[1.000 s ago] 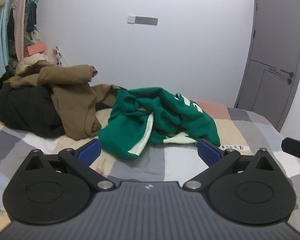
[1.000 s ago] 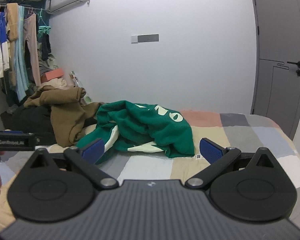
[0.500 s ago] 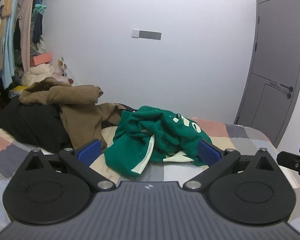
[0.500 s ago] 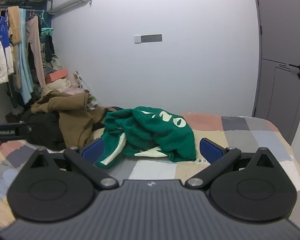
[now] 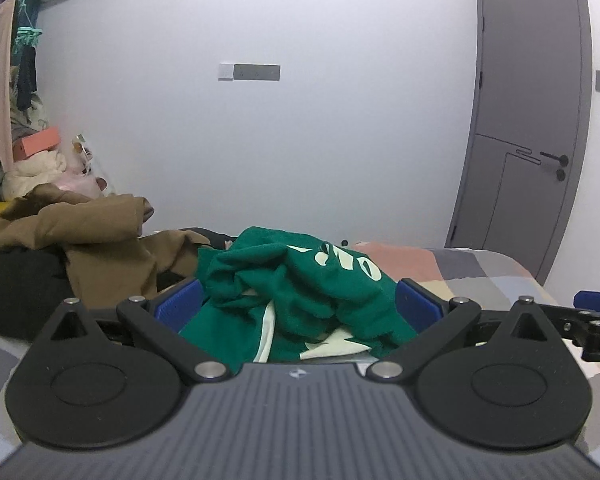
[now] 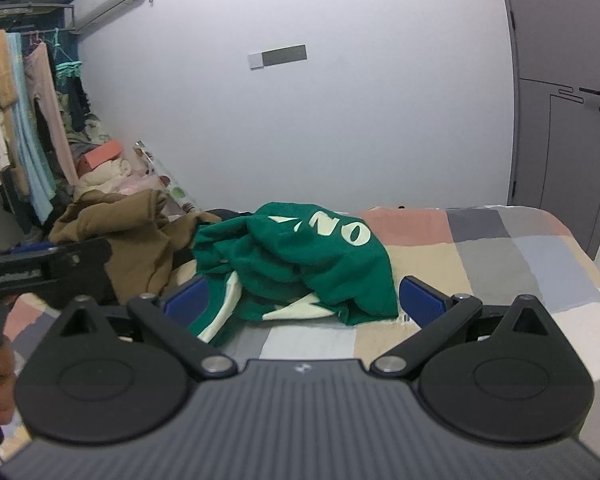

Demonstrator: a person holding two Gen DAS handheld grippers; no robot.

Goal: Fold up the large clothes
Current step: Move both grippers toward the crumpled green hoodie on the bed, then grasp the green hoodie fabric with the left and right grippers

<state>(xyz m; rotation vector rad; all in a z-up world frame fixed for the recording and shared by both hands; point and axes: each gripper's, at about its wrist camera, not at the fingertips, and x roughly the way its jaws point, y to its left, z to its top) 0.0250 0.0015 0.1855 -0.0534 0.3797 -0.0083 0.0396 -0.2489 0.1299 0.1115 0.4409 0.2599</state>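
Both grippers sit wide apart with nothing in them; my left gripper [image 5: 298, 304] looks low and straight at the green sweatshirt [image 5: 296, 284], which fills the gap between its blue fingers [image 5: 179, 307], so I think this one is nearer. My right gripper [image 6: 300, 300] sees the same crumpled heap [image 6: 300, 264] ahead on the patchwork bed [image 6: 500, 264], a bit to the left; the heap stretches side to side, with the brown coat [image 6: 128, 232] on its left.
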